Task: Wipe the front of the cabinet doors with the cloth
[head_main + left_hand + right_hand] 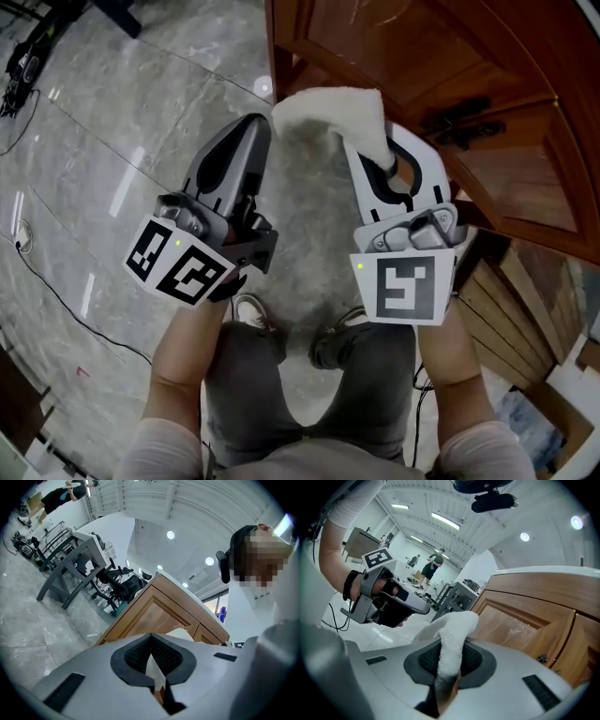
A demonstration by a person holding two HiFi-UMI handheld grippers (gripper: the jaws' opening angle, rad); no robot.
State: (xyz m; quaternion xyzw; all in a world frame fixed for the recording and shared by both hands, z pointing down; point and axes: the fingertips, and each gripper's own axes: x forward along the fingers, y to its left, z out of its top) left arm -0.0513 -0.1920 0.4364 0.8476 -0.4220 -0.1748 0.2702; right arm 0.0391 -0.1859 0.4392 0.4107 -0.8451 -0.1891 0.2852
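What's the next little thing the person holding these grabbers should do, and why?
Probably carry the right gripper forward until the white cloth presses on the wooden cabinet door. Its jaws are clamped on the cloth, which sticks up loose in front of the door, seemingly not touching the wood. The left gripper is shut and empty beside it.

left tool [255, 131], right tool [382, 155]: grey | marker cubes [183, 262] black-white | trousers [375, 394] grey | sleeves [159, 450] pale
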